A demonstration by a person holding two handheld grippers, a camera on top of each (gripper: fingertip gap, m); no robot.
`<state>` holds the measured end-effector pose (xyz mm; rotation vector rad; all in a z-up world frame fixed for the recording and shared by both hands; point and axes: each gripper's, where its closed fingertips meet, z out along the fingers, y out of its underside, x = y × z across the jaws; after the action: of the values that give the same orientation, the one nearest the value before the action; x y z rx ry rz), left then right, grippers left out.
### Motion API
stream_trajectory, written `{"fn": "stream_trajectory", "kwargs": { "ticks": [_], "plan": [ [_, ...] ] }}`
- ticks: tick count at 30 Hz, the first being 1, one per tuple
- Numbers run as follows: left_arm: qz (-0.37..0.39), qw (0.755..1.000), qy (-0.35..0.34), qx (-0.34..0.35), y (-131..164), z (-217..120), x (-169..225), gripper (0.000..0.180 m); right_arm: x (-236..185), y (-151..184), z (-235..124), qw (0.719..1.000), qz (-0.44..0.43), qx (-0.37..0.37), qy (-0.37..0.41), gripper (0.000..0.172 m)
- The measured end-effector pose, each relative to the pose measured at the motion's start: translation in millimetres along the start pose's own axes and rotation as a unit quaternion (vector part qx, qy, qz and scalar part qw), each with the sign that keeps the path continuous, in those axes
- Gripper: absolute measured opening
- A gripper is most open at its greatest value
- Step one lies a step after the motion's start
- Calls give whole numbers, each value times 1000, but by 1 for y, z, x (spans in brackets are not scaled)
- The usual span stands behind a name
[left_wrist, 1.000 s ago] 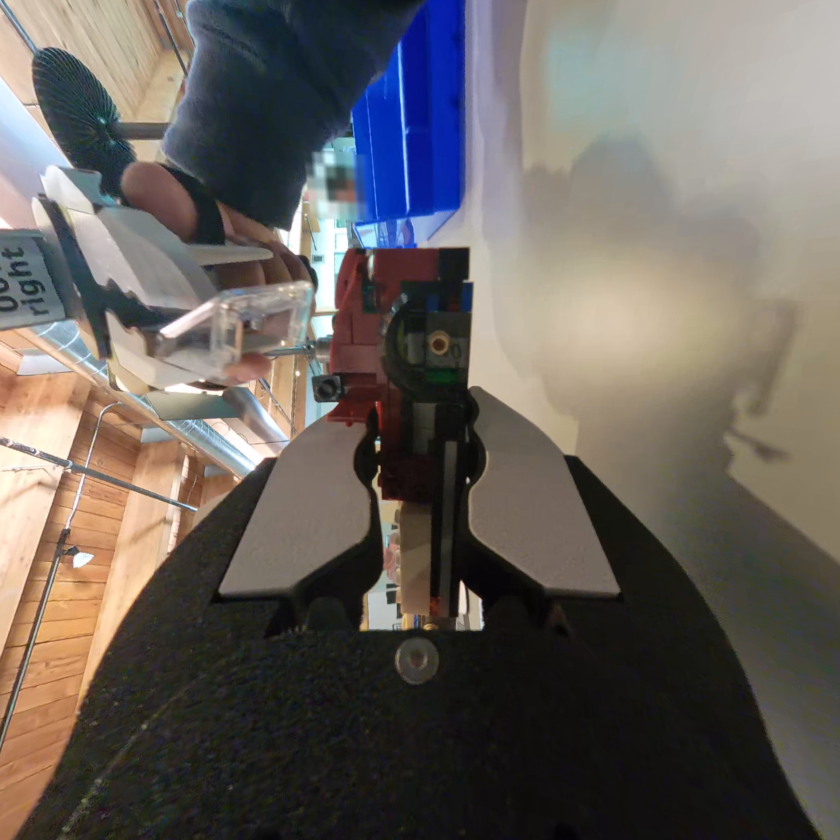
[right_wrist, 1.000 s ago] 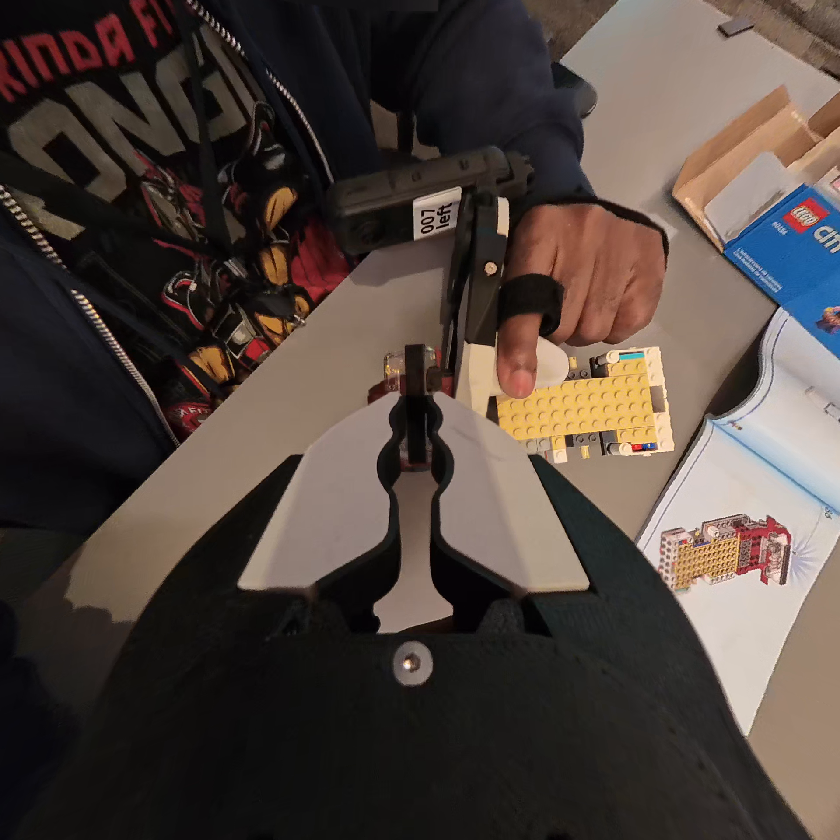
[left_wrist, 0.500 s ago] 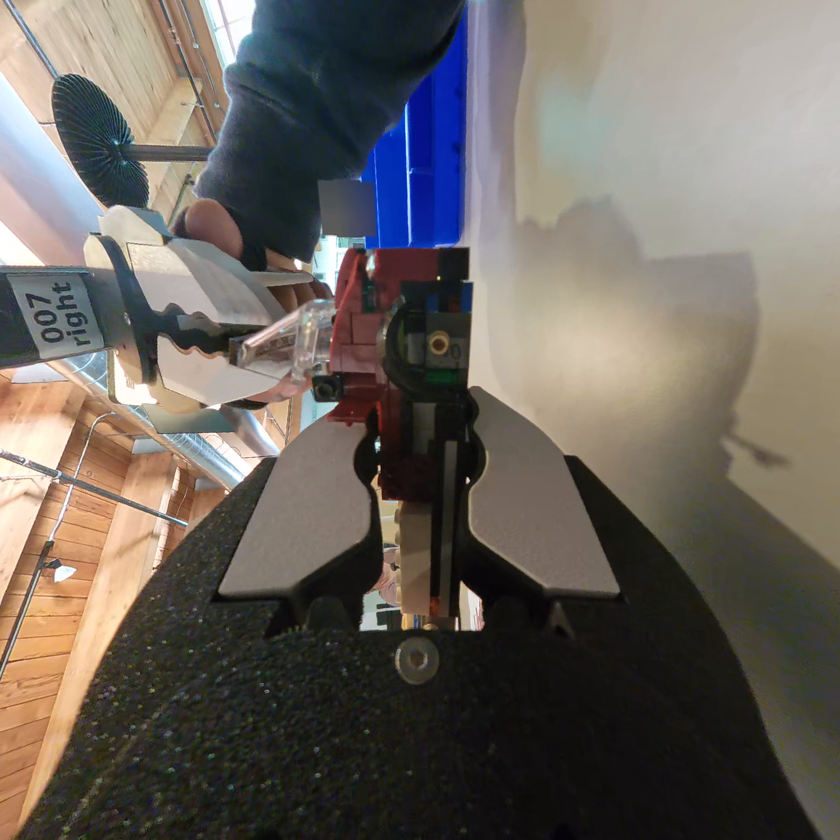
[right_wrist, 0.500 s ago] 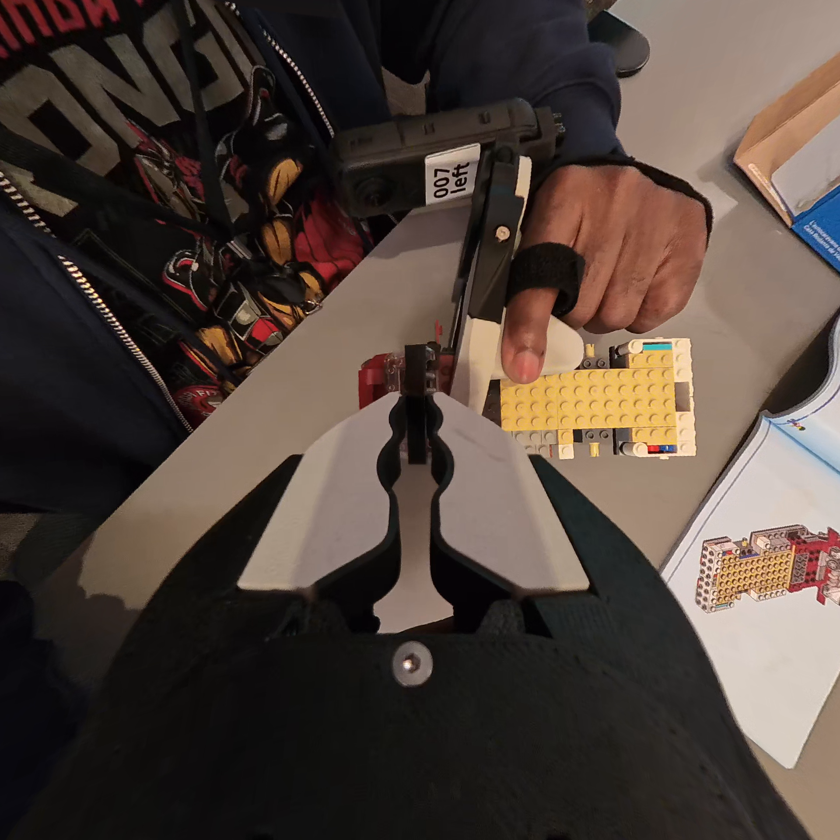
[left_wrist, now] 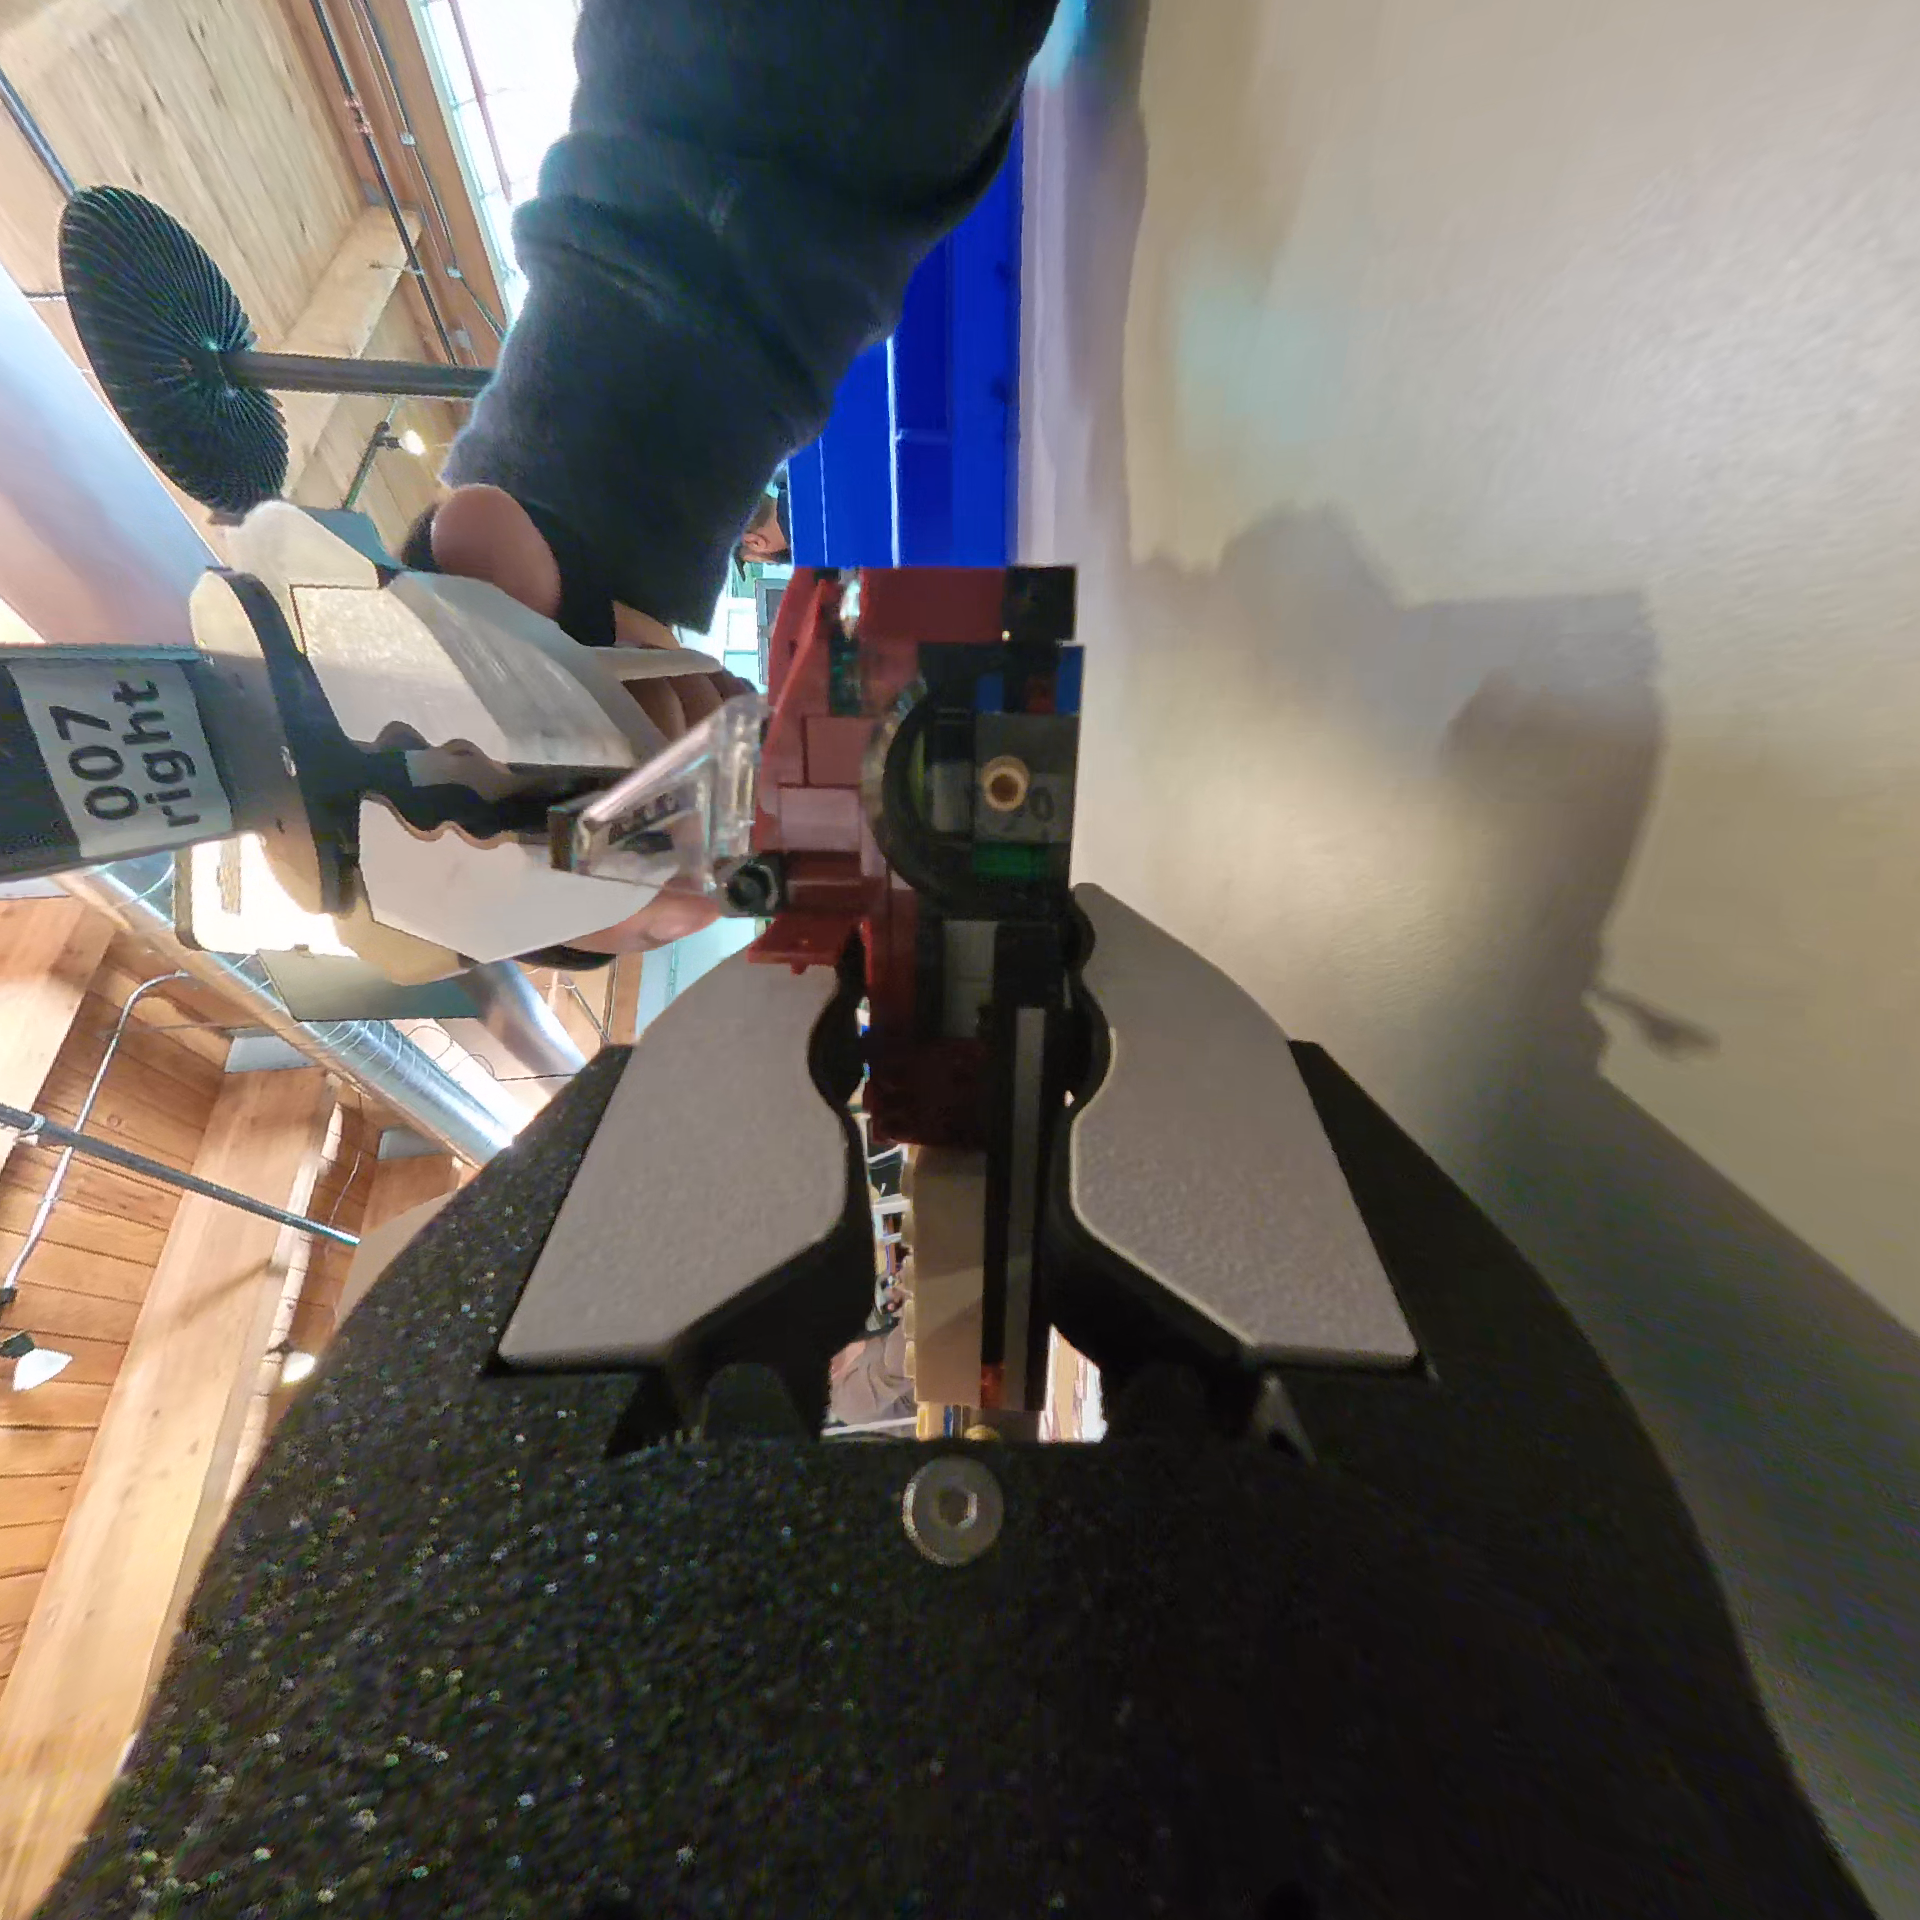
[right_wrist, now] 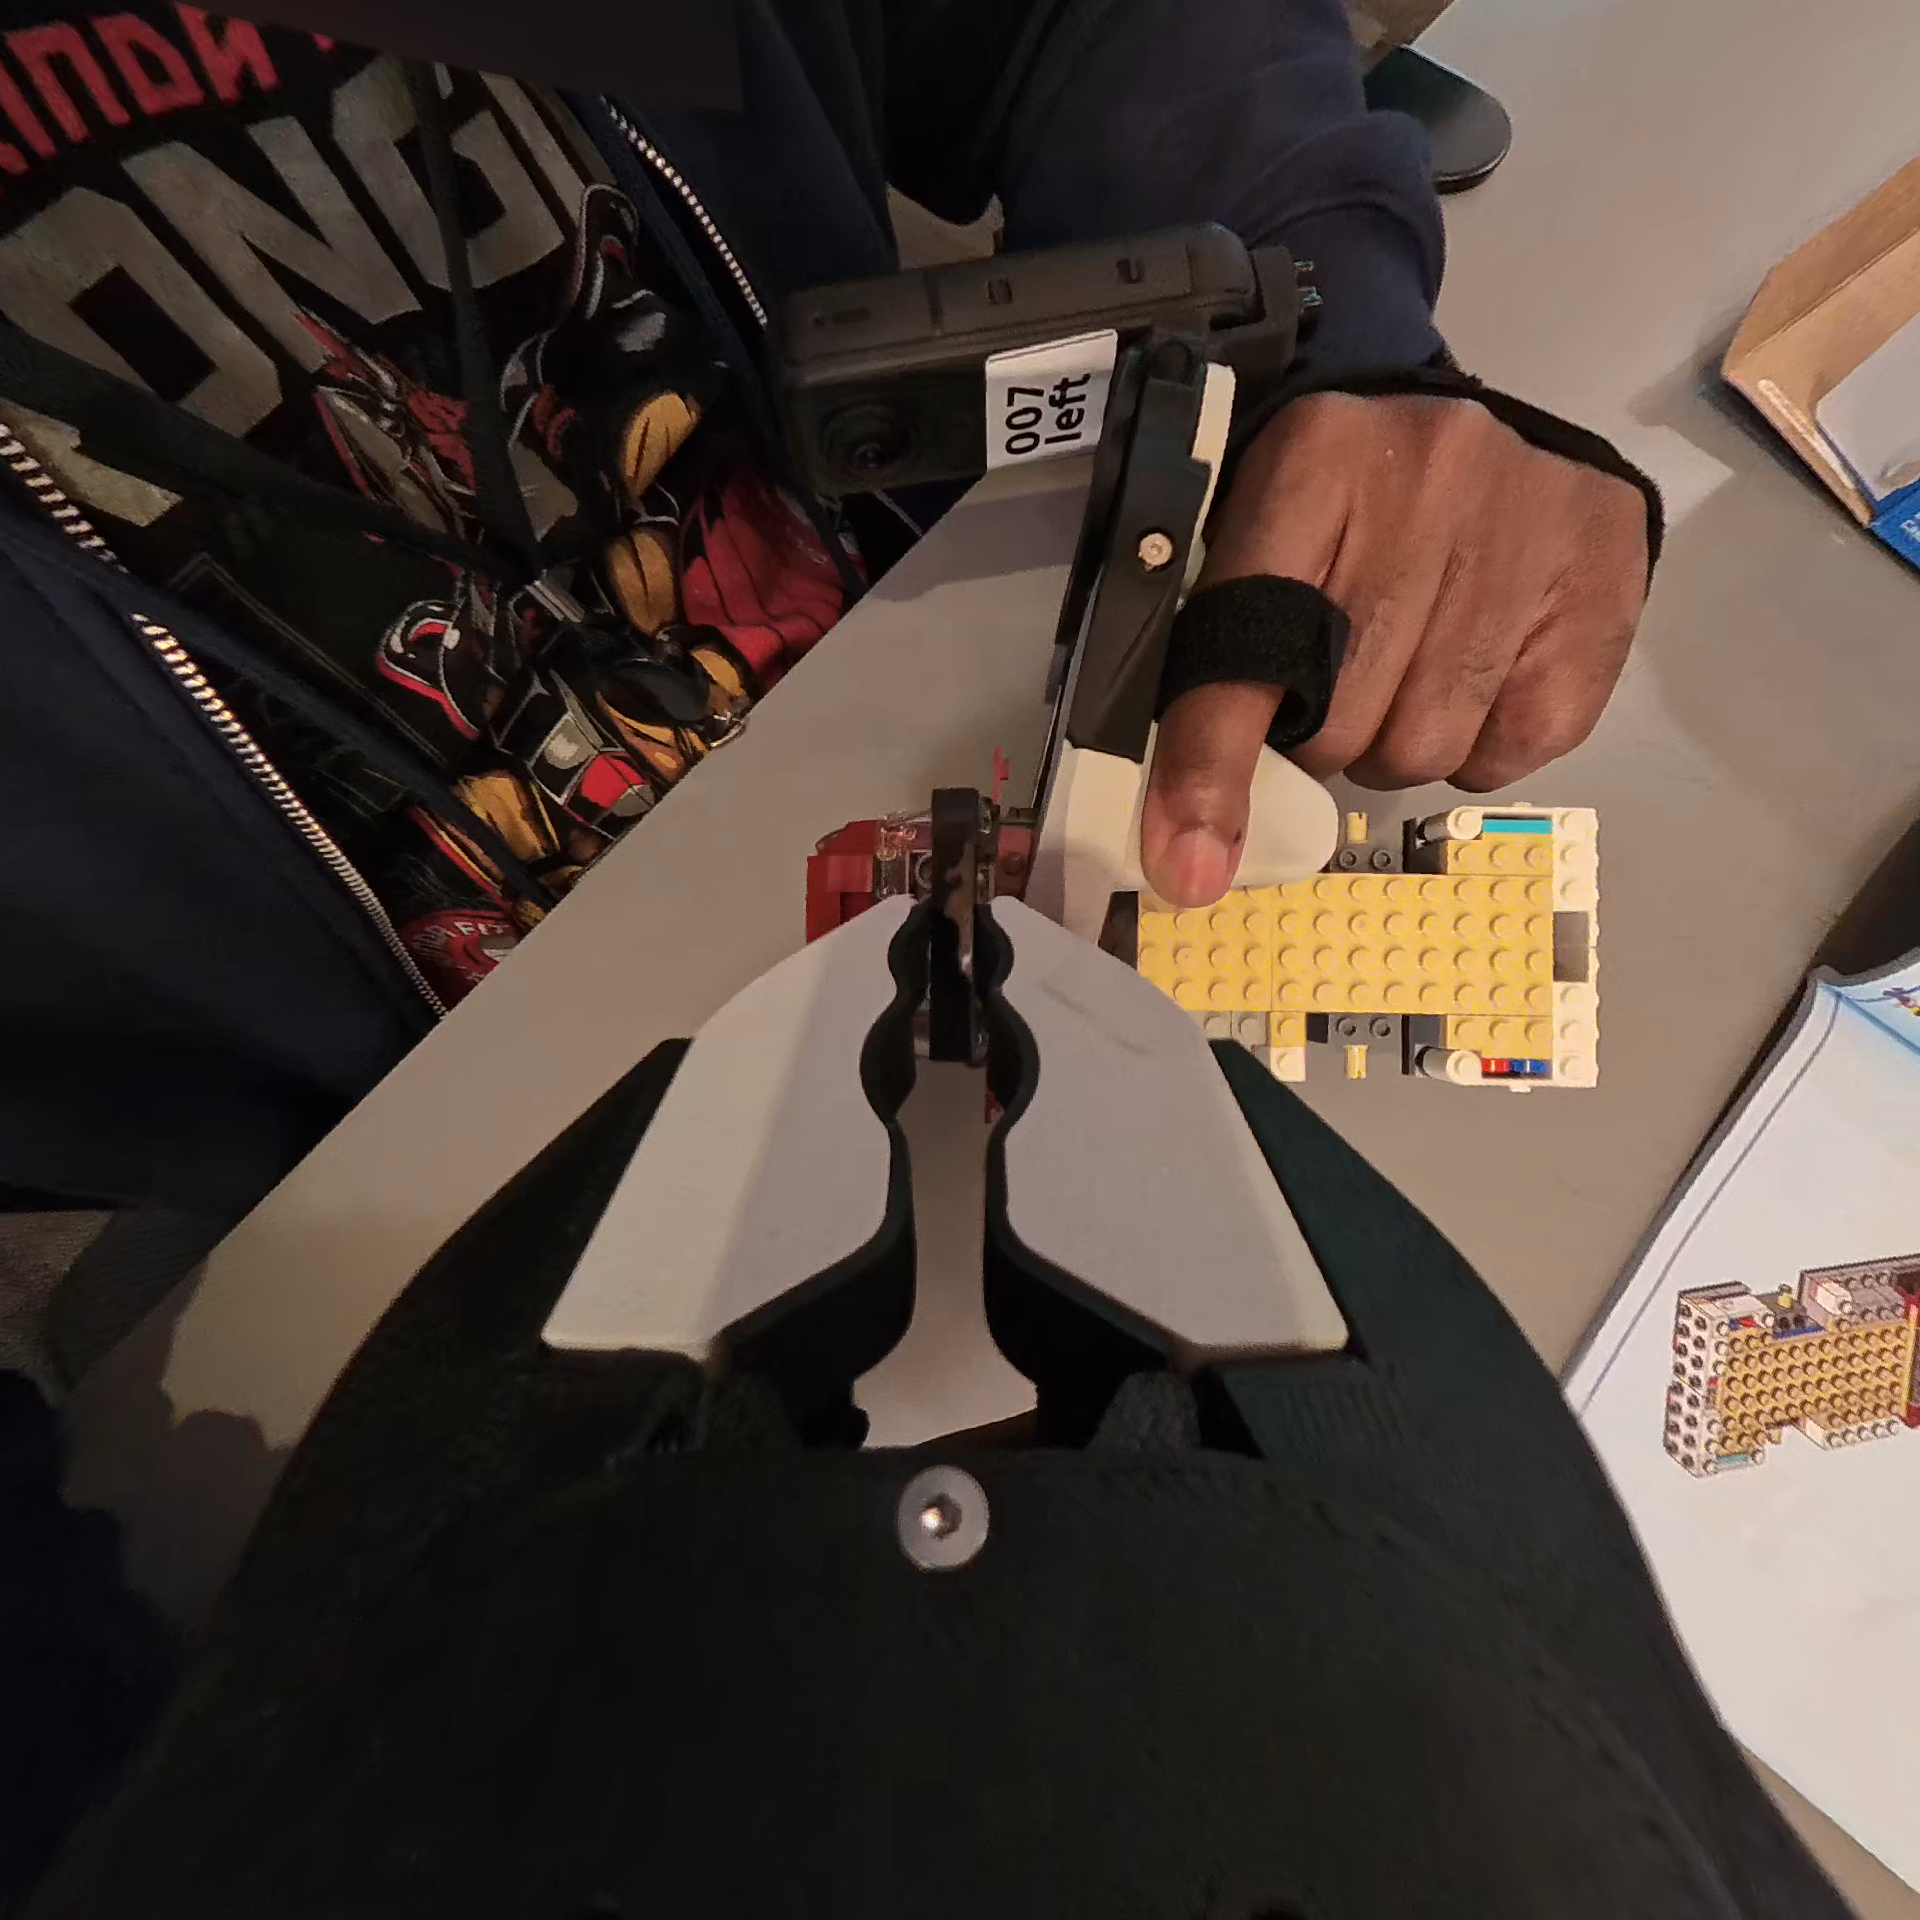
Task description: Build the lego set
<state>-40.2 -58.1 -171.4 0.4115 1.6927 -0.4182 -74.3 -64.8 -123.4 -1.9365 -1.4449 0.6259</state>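
Now pressed against brick model (left_wrist: 966, 831): clear piece (left_wrist: 665, 810), clenched by right gripper (right_wrist: 954, 914) (white-labelled); left gripper (left_wrist: 961, 997) clamps model.

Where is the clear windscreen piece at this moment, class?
In the left wrist view the clear windscreen piece sits left of centre, pinched in the right gripper and touching the red front of the brick vehicle.

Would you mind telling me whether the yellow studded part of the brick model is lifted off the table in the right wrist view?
No, the yellow studded part lies flat on the grey table, beside the open booklet.
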Motion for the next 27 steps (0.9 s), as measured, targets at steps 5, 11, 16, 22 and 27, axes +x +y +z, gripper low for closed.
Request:
{"fn": "stream_trajectory", "kwargs": {
  "ticks": [5,11,16,22,27],
  "plan": [
    [-11,1000,6,0,0,-1,2,34,3,1,2,1000,12,8,-3,9],
    [-49,999,-2,2,3,-3,-4,34,8,-5,-4,999,19,42,10,9],
    [-63,998,1,-1,5,-4,-5,34,10,-5,-6,998,16,53,22,10],
    [-67,998,13,3,4,-3,-3,34,9,-1,-3,999,24,39,18,13],
    [-79,997,12,-2,7,-5,-5,34,12,-2,-4,998,32,38,29,16]
  ]
}}
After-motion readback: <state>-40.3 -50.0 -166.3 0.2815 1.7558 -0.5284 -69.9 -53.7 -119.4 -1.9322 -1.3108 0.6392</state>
